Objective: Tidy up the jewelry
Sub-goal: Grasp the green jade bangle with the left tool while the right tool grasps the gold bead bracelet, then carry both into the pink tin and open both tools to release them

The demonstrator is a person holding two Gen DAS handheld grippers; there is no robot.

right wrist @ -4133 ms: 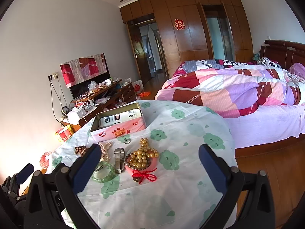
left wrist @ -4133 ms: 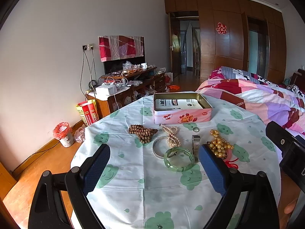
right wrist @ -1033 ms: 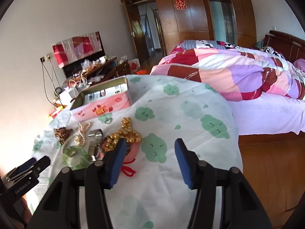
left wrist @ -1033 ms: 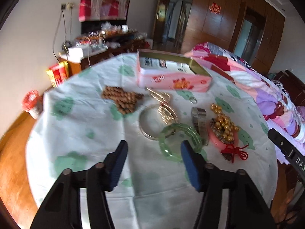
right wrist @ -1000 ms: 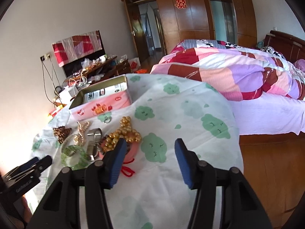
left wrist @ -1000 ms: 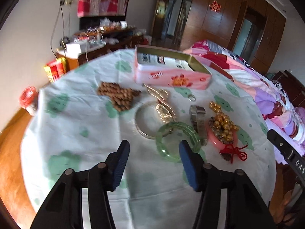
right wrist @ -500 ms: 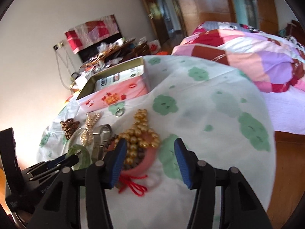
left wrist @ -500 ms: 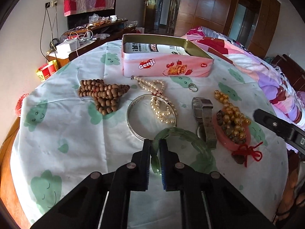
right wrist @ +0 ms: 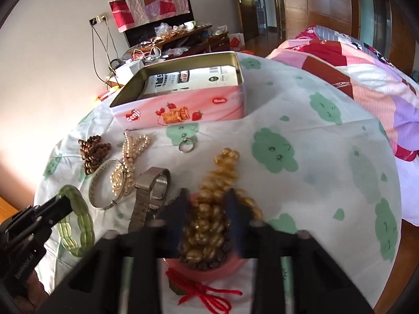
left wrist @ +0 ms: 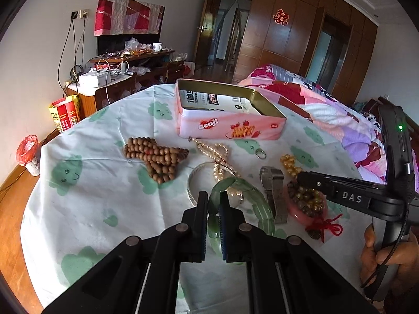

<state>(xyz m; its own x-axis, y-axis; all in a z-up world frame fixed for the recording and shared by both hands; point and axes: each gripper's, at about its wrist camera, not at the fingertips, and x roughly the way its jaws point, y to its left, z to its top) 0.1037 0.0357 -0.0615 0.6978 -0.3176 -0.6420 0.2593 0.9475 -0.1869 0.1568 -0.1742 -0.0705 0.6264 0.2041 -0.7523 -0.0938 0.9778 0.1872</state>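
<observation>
We pinch the green bangle (left wrist: 237, 196) tight in our left gripper (left wrist: 213, 206). Our right gripper (right wrist: 207, 209) has just been closing narrow around the gold beads (right wrist: 209, 225).

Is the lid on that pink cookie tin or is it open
Open. The pink tin has no lid on it; its gold rim and inside wall show, with a white printed card lying inside. No jewelry in it.

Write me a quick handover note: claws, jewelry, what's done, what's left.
Left claw: shut on the green bangle, not yet lifted clear.
Right claw: jaws just closing around the gold bead strand; the blur hides whether they grip it.
On the cloth in front of the tin: wooden beads, pearls, silver bangle, watch, small ring.
Pink tin: holds no jewelry.
Left: everything.
</observation>
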